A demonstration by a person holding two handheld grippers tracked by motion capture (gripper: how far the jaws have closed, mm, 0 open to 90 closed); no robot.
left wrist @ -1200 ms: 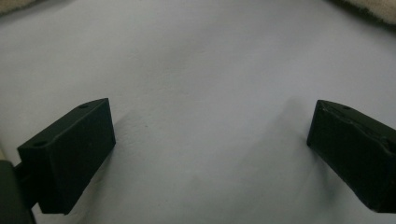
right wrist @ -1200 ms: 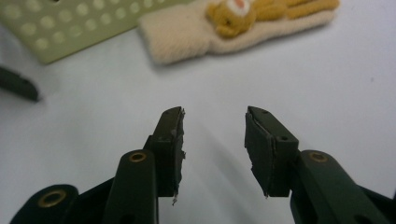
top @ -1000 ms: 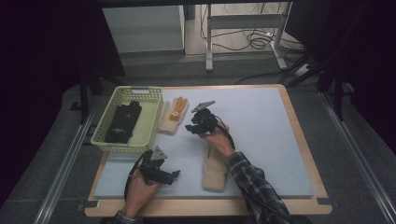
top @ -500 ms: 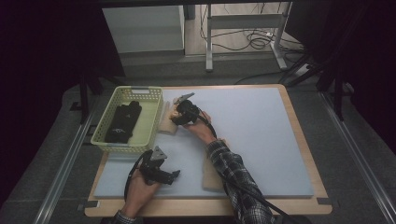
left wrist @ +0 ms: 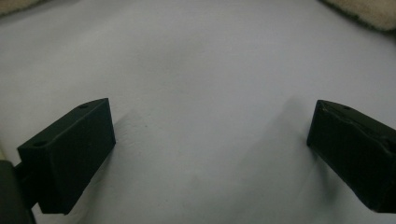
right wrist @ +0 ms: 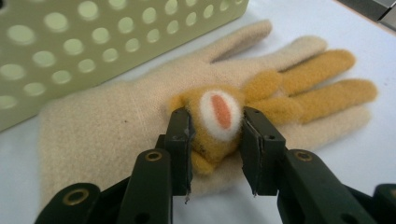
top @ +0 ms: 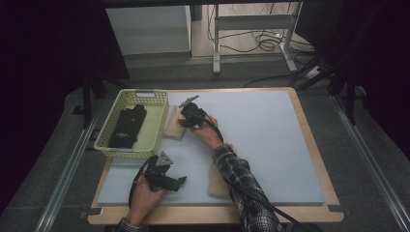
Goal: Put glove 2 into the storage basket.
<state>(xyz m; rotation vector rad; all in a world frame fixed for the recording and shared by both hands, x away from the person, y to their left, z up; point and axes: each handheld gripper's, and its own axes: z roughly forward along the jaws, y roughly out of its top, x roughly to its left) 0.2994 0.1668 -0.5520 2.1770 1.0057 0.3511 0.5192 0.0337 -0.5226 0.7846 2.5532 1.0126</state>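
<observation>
Between the jaws of the right gripper point(right wrist: 215, 154), a beige glove point(right wrist: 116, 140) is lying flat on the table point(top: 270, 140), palm up, its fingers pointing away from the jaws and its cuff end sitting nearer them. Stitched to the palm is an orange plush patch point(right wrist: 219, 126) with a white oval face, and the two pads are pressing in on either side of that raised lump. As I read it, the patch is being taken because it stands proud of the flat fabric and gives the pads something to pinch. These jaws have just been closing, and they are now standing partly closed, squeezing the patch rather than meeting each other.

Just beyond the jaws' left side, the perforated wall of a pale green basket point(right wrist: 93, 51) is running alongside the glove, touching or nearly touching its edge; I cannot tell which. From the high view the basket point(top: 153, 126) is holding dark folded items point(top: 126, 126), so the glove is probably waiting beside it to be dropped in.

Under the person's right forearm, a second beige glove point(top: 220, 179) is lying near the table's front edge.

The left gripper point(top: 167, 175) is resting apart from all this, its jaws standing wide open over bare table point(left wrist: 205, 93) with nothing between them.
</observation>
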